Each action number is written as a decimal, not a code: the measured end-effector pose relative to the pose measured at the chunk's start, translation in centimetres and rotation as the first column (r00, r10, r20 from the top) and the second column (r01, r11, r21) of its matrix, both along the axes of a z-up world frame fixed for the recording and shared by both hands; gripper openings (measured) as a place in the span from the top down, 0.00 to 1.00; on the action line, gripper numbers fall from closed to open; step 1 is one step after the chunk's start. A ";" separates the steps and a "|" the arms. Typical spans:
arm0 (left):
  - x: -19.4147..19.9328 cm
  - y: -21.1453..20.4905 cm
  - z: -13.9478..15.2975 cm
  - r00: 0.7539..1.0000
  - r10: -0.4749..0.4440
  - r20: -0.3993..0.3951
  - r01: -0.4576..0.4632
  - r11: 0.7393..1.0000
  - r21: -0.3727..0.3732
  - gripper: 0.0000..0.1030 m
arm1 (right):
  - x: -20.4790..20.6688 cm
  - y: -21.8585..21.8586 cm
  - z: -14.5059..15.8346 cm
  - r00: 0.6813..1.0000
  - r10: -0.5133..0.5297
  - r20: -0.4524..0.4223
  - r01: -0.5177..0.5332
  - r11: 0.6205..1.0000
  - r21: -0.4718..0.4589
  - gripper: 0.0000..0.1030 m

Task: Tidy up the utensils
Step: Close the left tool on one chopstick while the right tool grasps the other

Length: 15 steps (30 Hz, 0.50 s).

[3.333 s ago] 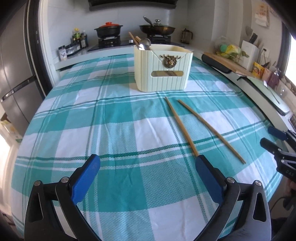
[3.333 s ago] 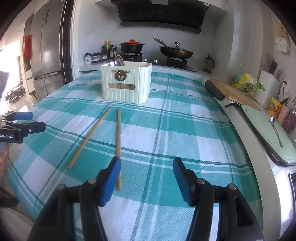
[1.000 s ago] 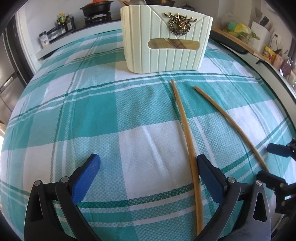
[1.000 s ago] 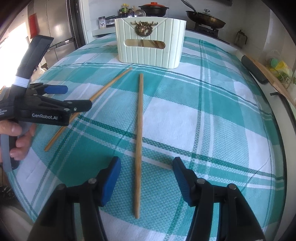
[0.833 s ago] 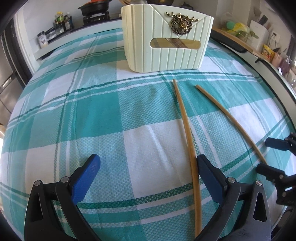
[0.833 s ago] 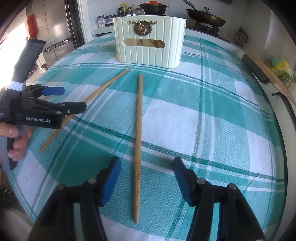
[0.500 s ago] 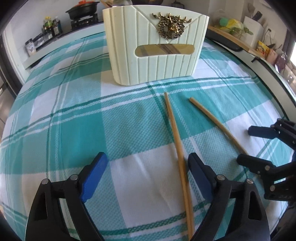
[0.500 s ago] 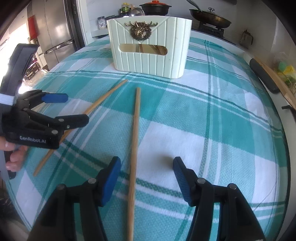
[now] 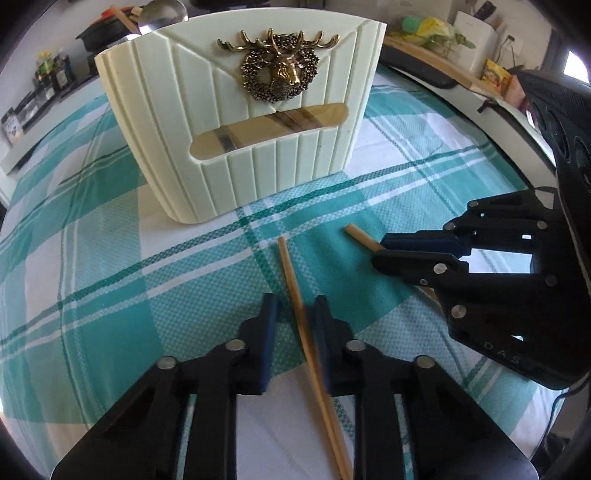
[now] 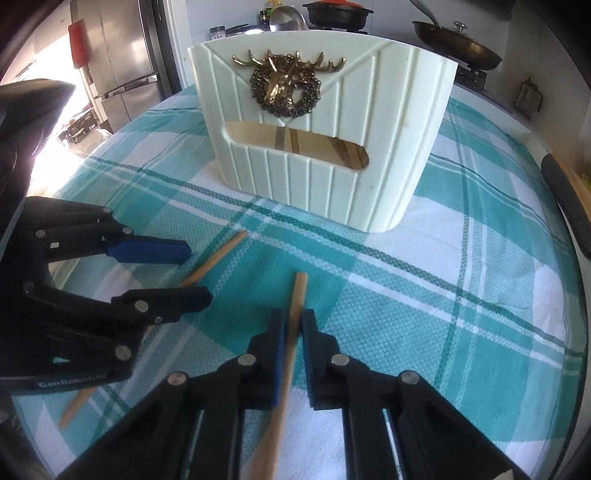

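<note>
Two wooden chopsticks lie on the teal checked tablecloth in front of a cream utensil holder (image 9: pixel 236 122) with a brass deer emblem; the holder also shows in the right wrist view (image 10: pixel 325 140). My left gripper (image 9: pixel 293 314) is nearly closed around one chopstick (image 9: pixel 295 288), which lies between its blue pads with a small gap on the left side. My right gripper (image 10: pixel 293 325) is shut on the other chopstick (image 10: pixel 297 295). Each gripper shows in the other's view: the right one (image 9: pixel 384 251) over its chopstick's far end, the left one (image 10: pixel 195 273) over its own chopstick (image 10: pixel 218 258).
A spoon and chopstick tops stick out of the holder (image 9: pixel 159 14). Behind the table are a stove with a red-lidded pot (image 10: pixel 336 13) and a wok (image 10: pixel 458 44), a fridge (image 10: pixel 114 55) at left, and a counter with a cutting board (image 9: pixel 432 55) at right.
Both grippers moved forward toward the holder and closed from wide open, each around its own chopstick. The holder now looms much larger in both views.
</note>
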<state>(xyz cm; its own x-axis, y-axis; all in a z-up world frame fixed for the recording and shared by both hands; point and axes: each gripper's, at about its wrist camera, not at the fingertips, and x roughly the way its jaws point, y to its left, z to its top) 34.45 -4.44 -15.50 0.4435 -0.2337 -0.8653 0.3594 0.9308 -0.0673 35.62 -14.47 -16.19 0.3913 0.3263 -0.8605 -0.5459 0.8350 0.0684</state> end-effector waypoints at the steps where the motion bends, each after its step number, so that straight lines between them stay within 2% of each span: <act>1: 0.1 0.1 0.0 1.000 0.005 -0.008 -0.005 1.000 -0.015 0.94 | 0.2 -0.2 0.0 1.000 -0.011 -0.007 0.011 1.000 0.019 0.93; 4: 0.3 0.6 0.5 1.000 0.026 -0.014 -0.027 0.998 -0.057 0.96 | 0.4 -1.4 0.5 0.998 -0.060 -0.029 0.063 0.994 0.093 0.93; 6: -0.1 1.0 1.8 0.999 0.039 0.018 -0.037 0.996 -0.086 0.96 | 0.0 -2.4 1.6 0.996 -0.087 -0.021 0.089 0.986 0.144 0.93; 10: -1.5 2.0 5.9 0.992 0.069 0.109 -0.054 0.989 -0.135 0.96 | -1.2 -4.0 5.2 0.993 -0.115 0.020 0.108 0.967 0.229 0.93; 15: -4.4 3.5 11.8 0.970 0.092 0.226 -0.044 0.977 -0.207 0.96 | -3.8 -5.7 11.1 0.984 -0.138 0.113 0.094 0.940 0.327 0.93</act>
<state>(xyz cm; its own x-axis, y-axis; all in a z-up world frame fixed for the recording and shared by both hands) 30.07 -0.90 -3.65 0.6480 -0.3530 -0.6749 0.3234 0.9298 -0.1758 31.84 -20.19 -5.11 0.5458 0.5210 -0.6563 -0.4690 0.8390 0.2760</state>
